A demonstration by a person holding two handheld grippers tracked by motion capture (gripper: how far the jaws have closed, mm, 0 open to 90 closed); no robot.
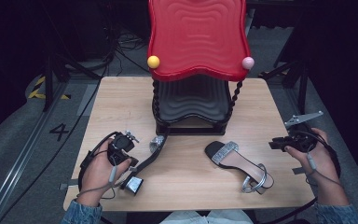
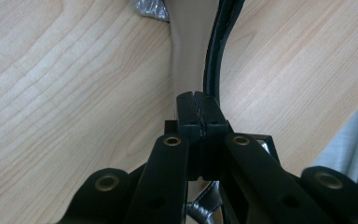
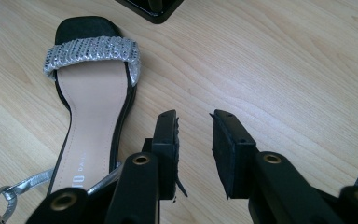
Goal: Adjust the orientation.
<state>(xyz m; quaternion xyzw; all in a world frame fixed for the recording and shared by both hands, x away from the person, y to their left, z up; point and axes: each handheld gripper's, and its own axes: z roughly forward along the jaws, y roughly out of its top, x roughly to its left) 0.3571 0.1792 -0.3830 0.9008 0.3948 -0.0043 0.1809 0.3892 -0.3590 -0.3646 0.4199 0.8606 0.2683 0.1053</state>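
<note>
A black sandal (image 1: 149, 157) with a beige insole and a silver toe strap stands on its edge at the table's front left, block heel toward me. My left gripper (image 1: 137, 162) is shut on its sole; in the left gripper view the jaws (image 2: 198, 109) press together on the sandal (image 2: 189, 56) where insole meets black edge. The matching sandal (image 1: 237, 161) lies flat, sole down, at the front right. My right gripper (image 1: 274, 142) hovers to its right, open, with nothing between its fingers. In the right gripper view it (image 3: 196, 119) sits just right of that sandal (image 3: 93, 102).
A two-tier shoe rack stands at the back middle of the wooden table (image 1: 121, 102), with a red wavy top shelf (image 1: 198, 32) and a black lower shelf (image 1: 193, 100). Yellow (image 1: 153, 61) and pink (image 1: 247, 62) knobs cap its front posts. Cables lie on the floor at the left.
</note>
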